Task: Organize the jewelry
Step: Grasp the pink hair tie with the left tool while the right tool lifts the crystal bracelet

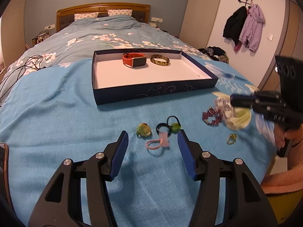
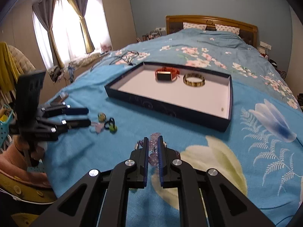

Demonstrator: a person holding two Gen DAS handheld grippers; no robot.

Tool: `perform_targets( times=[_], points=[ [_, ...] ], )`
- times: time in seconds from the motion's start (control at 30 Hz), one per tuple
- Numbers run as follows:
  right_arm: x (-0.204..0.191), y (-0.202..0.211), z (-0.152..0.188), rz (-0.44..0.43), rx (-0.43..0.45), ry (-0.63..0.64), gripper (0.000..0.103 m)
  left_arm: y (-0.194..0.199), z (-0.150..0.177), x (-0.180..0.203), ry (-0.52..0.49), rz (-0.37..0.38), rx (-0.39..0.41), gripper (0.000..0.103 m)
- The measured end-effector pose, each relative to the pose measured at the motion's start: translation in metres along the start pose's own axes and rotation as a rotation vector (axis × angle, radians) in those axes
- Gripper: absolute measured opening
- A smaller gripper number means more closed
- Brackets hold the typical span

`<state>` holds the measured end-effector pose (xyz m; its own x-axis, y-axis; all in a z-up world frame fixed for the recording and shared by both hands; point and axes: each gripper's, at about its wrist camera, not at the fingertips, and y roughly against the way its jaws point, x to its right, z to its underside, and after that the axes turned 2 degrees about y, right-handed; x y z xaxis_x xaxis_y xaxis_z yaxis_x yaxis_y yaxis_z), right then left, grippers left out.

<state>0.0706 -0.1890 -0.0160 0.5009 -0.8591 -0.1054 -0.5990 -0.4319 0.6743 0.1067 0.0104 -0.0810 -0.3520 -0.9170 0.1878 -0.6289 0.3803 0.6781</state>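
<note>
No brand or label reads clearly anywhere; the pale scrollwork on the dark tray's [image 1: 155,92] outer wall is ornament, not lettering, and the raised marks on your right gripper's body in the left wrist view are too blurred to read.

Your right gripper [image 2: 153,141] has its jaws drawn in on the clear purple bead bracelet [image 2: 154,152], near the blanket's [image 2: 189,128] near edge, with the pads pressing the beads between them. Your left gripper [image 1: 153,132] stands open over the blanket with nothing between its fingers; the pink hair tie [image 1: 157,143] lies just ahead of them (flat on the cloth, untouched).

Inside the tray, towards its far wall, the orange watch [image 1: 134,59] and the amber bangle [image 1: 160,60] sit side by side.

Only the left wrist view shows the dark red bead bracelet [image 1: 211,118] beside the right gripper's tips, the small green ring [image 1: 231,139] near the blanket's right edge, the green hair ties [image 1: 144,130] and the coats [image 1: 244,26] hung on the wall. Only the right wrist view shows the curtained window [image 2: 70,28] and the three framed prints in full.

Both grippers point downward at a slant towards the bed, each held from the near edge; a hand and pink sleeve [image 1: 284,181] show behind the right one.
</note>
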Motion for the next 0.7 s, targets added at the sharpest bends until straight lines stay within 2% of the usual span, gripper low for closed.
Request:
perform_targets(
  times=[0.2, 0.33, 0.53, 0.7],
  points=[
    [0.002, 0.013, -0.01, -0.003, 0.06, -0.02, 0.007, -0.006, 0.003, 0.007, -0.029, 0.008, -0.039, 0.045],
    [0.001, 0.017, -0.014, 0.001, 0.083, -0.026, 0.007, -0.018, 0.004, 0.009, -0.028, -0.002, -0.095, 0.034],
    [0.003, 0.021, -0.018, 0.007, 0.102, -0.026, 0.007, -0.02, 0.004, 0.008, -0.018, -0.002, -0.106, 0.017],
    [0.003, 0.02, -0.019, 0.005, 0.102, -0.028, 0.007, -0.019, 0.004, 0.01, -0.027, -0.001, -0.102, 0.016]
  ],
)
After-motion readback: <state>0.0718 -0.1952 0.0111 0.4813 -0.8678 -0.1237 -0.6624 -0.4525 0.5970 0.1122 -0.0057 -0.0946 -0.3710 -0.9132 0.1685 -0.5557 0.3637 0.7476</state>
